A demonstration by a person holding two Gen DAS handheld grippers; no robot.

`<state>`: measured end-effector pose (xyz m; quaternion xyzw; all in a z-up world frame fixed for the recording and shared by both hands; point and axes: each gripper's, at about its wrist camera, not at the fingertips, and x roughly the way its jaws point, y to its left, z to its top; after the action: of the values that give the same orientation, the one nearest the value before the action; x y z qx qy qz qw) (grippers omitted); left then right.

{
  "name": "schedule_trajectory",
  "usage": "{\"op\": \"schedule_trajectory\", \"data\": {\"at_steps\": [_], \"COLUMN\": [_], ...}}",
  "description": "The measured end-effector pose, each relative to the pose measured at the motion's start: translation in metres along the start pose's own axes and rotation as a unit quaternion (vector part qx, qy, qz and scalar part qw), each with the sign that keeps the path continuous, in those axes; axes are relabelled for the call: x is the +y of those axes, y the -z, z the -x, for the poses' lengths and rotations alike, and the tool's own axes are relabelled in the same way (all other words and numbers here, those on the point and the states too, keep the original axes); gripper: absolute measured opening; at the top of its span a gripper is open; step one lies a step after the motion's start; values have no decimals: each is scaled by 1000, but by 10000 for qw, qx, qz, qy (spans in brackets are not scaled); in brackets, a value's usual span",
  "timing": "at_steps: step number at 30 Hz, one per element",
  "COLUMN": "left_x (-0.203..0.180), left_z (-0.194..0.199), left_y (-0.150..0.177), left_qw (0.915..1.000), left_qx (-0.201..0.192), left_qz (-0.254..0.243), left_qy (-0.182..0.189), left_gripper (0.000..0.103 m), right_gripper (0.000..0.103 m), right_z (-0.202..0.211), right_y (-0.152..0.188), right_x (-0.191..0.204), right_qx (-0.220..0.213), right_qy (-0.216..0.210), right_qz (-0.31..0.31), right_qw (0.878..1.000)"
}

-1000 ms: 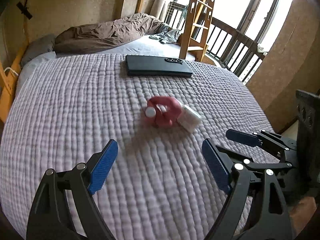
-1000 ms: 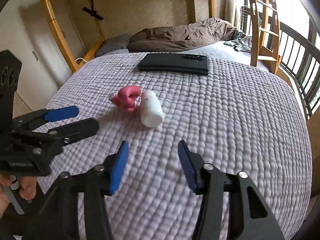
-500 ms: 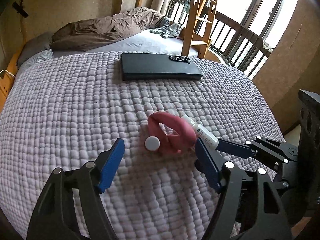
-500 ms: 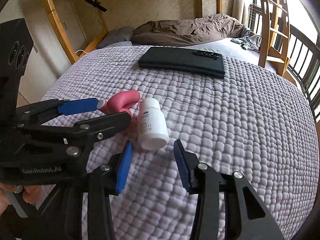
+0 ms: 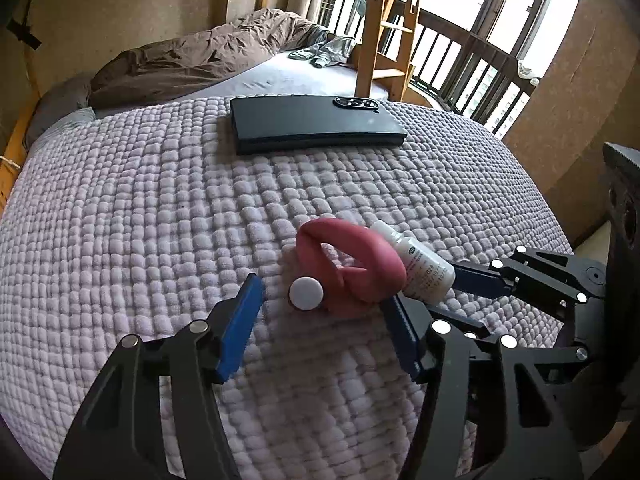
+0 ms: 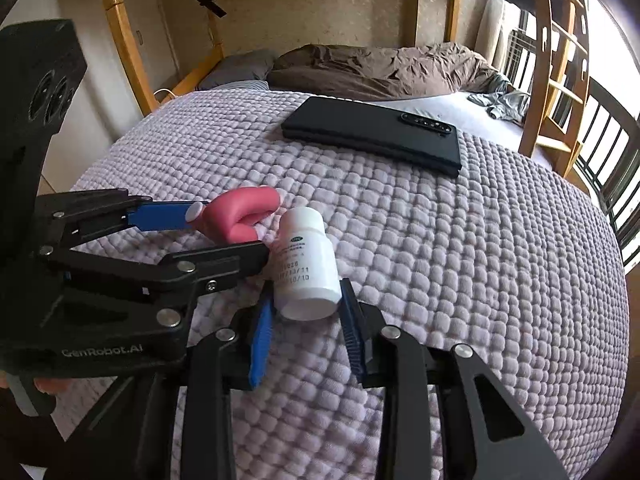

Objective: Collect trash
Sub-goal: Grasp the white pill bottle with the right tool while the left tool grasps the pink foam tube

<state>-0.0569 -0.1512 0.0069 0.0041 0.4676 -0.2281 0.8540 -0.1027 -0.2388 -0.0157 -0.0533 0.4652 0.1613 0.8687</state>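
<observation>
A pink rubbery loop (image 5: 352, 264) with a round white end (image 5: 306, 294) lies on the lilac quilted blanket (image 5: 160, 220). My left gripper (image 5: 322, 296) straddles it and its jaws are closing; a small gap still shows between the left pad (image 5: 240, 320) and the white end. Touching the loop's right side lies a white pill bottle (image 6: 308, 264) on its side. My right gripper (image 6: 307, 292) is shut on the bottle's base, a blue pad against each side. In the right wrist view the left gripper (image 6: 228, 232) reaches in from the left around the pink loop (image 6: 244, 216).
A black phone (image 5: 316, 124) lies flat further up the blanket. Behind it are a crumpled brown duvet (image 5: 192, 64) and a wooden bunk ladder (image 5: 384, 40), with a balcony railing (image 5: 472, 72) at right. The blanket falls away at the bed's edges.
Both grippers came forward and down onto the two items. The left jaws narrowed around the pink loop. The right jaws closed onto the bottle.
</observation>
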Motion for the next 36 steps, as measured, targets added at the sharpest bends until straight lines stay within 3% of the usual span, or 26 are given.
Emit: {"op": "schedule_trajectory", "data": {"at_steps": [9,23,25,30,36], "left_x": [-5,-16,-15,-8,-13], "left_z": [-5,-12,-13,-16,-17], "left_y": [-4,-2,-3,-8,-12], "left_qw": [9999,9970,9969,9965,9956], "left_qx": [-25,-52,-45,-36,-119], "left_qz": [-118,-644,-647,-671,-826], "left_qy": [-21,-423,-443,-506,-425], "left_gripper": [50,58,62,83,88], "right_gripper": [32,33,33,33,33], "right_z": [13,12,10,11,16], "right_y": [9,15,14,14,14], "right_x": [-5,-11,-12,-16,-25], "right_qx": [-74,-91,-96,-130,-148], "right_qy": [179,368,358,350,420], "right_qz": [61,-76,-90,-57,-189], "right_qw": [9998,9993,9993,9993,9988]}}
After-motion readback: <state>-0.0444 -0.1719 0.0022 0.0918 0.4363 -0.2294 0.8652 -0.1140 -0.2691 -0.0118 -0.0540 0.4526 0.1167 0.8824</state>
